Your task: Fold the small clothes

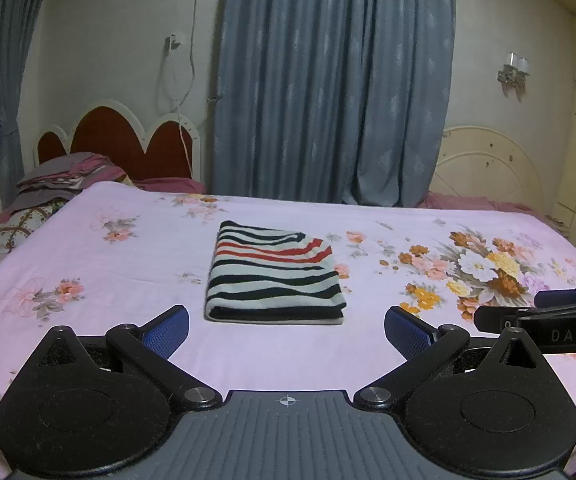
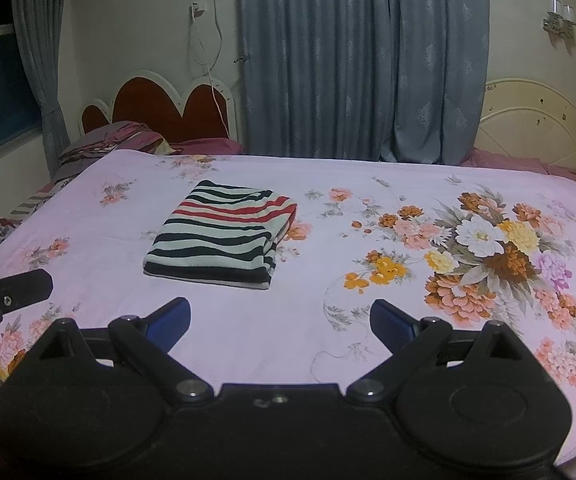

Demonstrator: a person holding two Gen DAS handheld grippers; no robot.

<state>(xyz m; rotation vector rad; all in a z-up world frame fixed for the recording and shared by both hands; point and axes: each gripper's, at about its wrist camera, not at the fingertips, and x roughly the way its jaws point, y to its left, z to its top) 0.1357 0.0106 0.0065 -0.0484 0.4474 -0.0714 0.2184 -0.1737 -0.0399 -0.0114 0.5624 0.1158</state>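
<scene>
Striped garment (image 1: 275,274) folded into a compact rectangle, lay flat mid-bed on the pink floral bedsheet (image 1: 127,264). Black and pale stripes, a few red ones toward the far end; thick folded edge faced the cameras. Same item seen from the right wrist view (image 2: 219,236), layered open edges visible on its right side.

Left gripper (image 1: 287,330) sat just short of the garment's near edge, not touching; blue-padded fingers (image 1: 167,332) spread wide, nothing between them. Right gripper (image 2: 279,322) likewise: fingers (image 2: 392,326) wide apart and empty, over bare sheet, garment ahead and to the left. Each gripper poked into the other's view at the frame edge, right one (image 1: 544,316) marked "DAS"; left one (image 2: 7,288) blurred there, so finger spread not readable from that angle.

Big flower print (image 2: 488,256) on the sheet to the right of the garment. Pile of folded bedding (image 1: 63,180) at the far-left corner, by the red scalloped headboard (image 1: 119,140). Blue-grey curtains (image 1: 328,80) behind, cream headboard (image 1: 488,168) far right, wall lamp (image 1: 514,70) above it.
</scene>
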